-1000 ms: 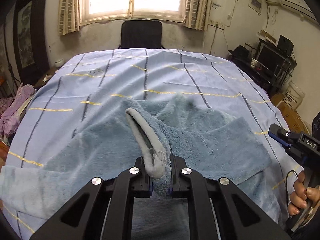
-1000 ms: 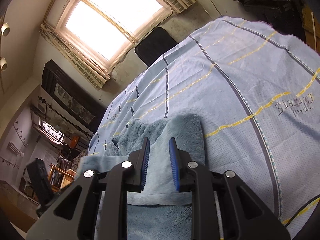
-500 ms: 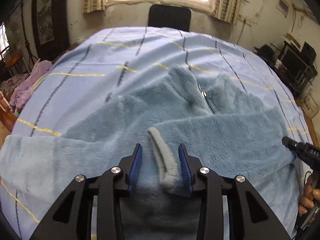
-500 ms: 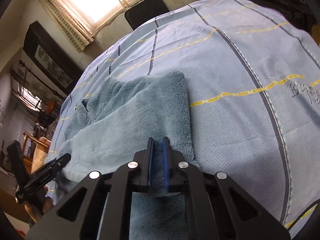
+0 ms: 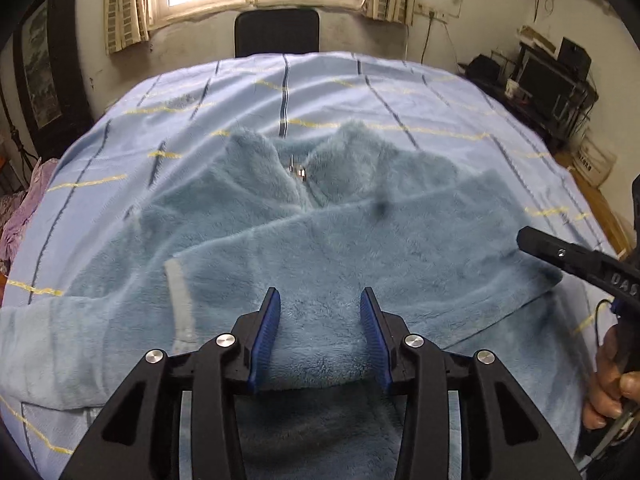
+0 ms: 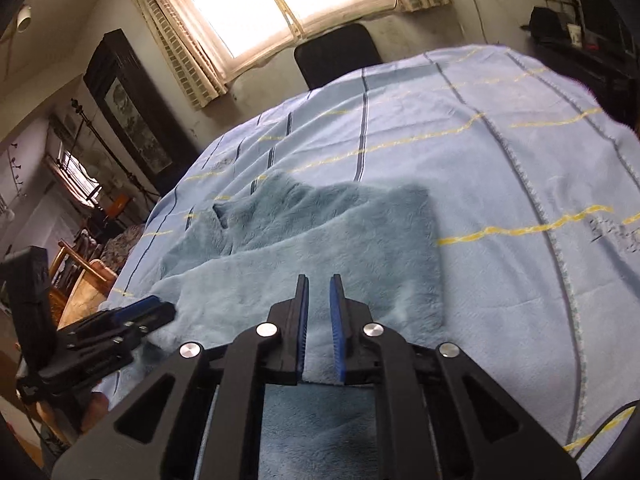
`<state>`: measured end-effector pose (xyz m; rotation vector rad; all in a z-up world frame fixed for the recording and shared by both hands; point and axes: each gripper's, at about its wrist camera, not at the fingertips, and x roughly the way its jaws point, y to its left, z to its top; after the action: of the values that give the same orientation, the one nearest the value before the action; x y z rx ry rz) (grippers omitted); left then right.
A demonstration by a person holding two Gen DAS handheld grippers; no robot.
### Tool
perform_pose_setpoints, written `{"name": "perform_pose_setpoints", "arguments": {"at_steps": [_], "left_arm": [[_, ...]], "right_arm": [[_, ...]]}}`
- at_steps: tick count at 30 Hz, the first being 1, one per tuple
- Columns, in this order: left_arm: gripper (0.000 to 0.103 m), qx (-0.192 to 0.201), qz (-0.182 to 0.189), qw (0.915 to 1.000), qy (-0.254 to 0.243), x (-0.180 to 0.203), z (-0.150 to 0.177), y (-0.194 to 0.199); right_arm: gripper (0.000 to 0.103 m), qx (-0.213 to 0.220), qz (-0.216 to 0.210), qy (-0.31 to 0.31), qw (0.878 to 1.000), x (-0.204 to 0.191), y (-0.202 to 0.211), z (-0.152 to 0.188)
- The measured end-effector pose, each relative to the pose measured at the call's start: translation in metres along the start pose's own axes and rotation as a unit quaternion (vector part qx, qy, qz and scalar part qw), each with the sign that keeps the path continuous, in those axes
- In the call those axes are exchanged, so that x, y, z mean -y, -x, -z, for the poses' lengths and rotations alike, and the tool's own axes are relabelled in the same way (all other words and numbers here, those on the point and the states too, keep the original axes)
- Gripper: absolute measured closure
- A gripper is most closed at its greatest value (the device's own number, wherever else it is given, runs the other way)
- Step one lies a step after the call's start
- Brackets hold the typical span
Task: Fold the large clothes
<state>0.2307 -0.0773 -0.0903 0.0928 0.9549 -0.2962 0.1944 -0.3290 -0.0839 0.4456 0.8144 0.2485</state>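
Note:
A light blue fleece jacket (image 5: 360, 220) lies flat on the bed, collar and zipper pull (image 5: 298, 170) toward the far side. One sleeve is folded across its chest, and the pale cuff (image 5: 178, 304) rests to the left of my left gripper (image 5: 320, 294). That gripper hovers low over the fleece with its jaws opening and nothing pinched. My right gripper (image 6: 319, 280) sits over the jacket's (image 6: 320, 232) near right part. Its jaws are opening by a narrow gap, with fleece under them. Each gripper shows in the other's view: right (image 5: 560, 254), left (image 6: 148, 308).
A blue sheet (image 5: 320, 92) with dark and yellow stripes covers the bed. A black chair (image 5: 276, 32) stands behind it under the window. A desk with electronics (image 5: 552, 76) is at the right, purple clothes (image 5: 24, 200) at the left. A person's hand (image 5: 608, 392) holds the right gripper.
My left gripper let go of the cuff and sank. The sleeve now lies flat across the jacket. My right gripper closed over the fleece, then parted slightly, and rolled.

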Motion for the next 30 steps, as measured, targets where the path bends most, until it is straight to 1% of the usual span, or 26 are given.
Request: {"name": "perform_pose_setpoints", "arguments": {"at_steps": [1, 3, 6, 8, 10, 14, 15, 16, 18, 21, 23, 24, 25, 26, 27, 28, 30], "left_arm": [[0.060, -0.007, 0.002, 1.0000, 0.003, -0.003, 0.002, -0.008], [0.057, -0.002, 0.009, 0.9999, 0.005, -0.008, 0.005, -0.012], [0.057, 0.003, 0.005, 1.0000, -0.002, -0.006, 0.007, -0.012], [0.056, 0.000, 0.007, 1.0000, 0.005, -0.008, 0.007, -0.010], [0.057, -0.001, 0.015, 0.9994, 0.032, -0.018, 0.006, -0.002], [0.057, 0.018, 0.022, 0.9946, 0.100, -0.056, 0.012, 0.027], [0.057, 0.022, 0.018, 0.9933, 0.112, -0.065, 0.016, 0.035], [0.057, 0.031, 0.000, 0.9910, 0.130, -0.080, 0.024, 0.046], [0.057, 0.039, -0.018, 0.9870, 0.155, -0.102, 0.036, 0.060], [0.057, 0.045, -0.047, 0.9740, 0.217, -0.149, 0.059, 0.081], [0.057, 0.042, -0.066, 0.9588, 0.273, -0.186, 0.076, 0.092], [0.057, 0.041, -0.072, 0.9525, 0.293, -0.201, 0.083, 0.095], [0.057, 0.041, -0.080, 0.9424, 0.322, -0.220, 0.093, 0.098], [0.058, 0.042, -0.084, 0.9344, 0.344, -0.234, 0.101, 0.100], [0.058, 0.041, -0.087, 0.9293, 0.357, -0.243, 0.106, 0.102], [0.058, 0.039, -0.092, 0.9217, 0.375, -0.256, 0.113, 0.102], [0.058, 0.040, -0.089, 0.9117, 0.399, -0.271, 0.120, 0.100]], "right_arm": [[0.091, -0.008, -0.006, -0.007, 1.000, 0.002, -0.003, 0.001], [0.091, -0.030, -0.017, -0.024, 0.999, 0.006, -0.012, 0.003], [0.093, -0.070, -0.011, -0.041, 0.997, 0.013, -0.028, 0.007], [0.093, -0.079, -0.017, -0.050, 0.996, 0.018, -0.033, 0.008], [0.094, -0.082, -0.025, -0.056, 0.995, 0.022, -0.033, 0.008], [0.094, -0.081, -0.034, -0.063, 0.994, 0.025, -0.031, 0.008], [0.093, -0.081, -0.034, -0.063, 0.994, 0.025, -0.031, 0.007], [0.093, -0.081, -0.034, -0.062, 0.994, 0.025, -0.030, 0.007], [0.093, -0.082, -0.035, -0.063, 0.994, 0.026, -0.031, 0.006], [0.093, -0.080, -0.038, -0.067, 0.994, 0.028, -0.028, 0.006], [0.091, -0.075, -0.037, -0.069, 0.994, 0.028, -0.024, 0.006], [0.089, -0.069, -0.037, -0.069, 0.995, 0.027, -0.021, 0.005], [0.083, -0.059, -0.036, -0.067, 0.995, 0.026, -0.017, 0.004], [0.076, -0.048, -0.035, -0.063, 0.996, 0.024, -0.012, 0.004], [0.074, -0.039, -0.033, -0.058, 0.997, 0.022, -0.008, 0.003], [0.072, -0.024, -0.028, -0.049, 0.998, 0.018, -0.002, 0.001], [0.071, -0.005, -0.024, -0.035, 0.999, 0.013, 0.006, -0.001]]}}
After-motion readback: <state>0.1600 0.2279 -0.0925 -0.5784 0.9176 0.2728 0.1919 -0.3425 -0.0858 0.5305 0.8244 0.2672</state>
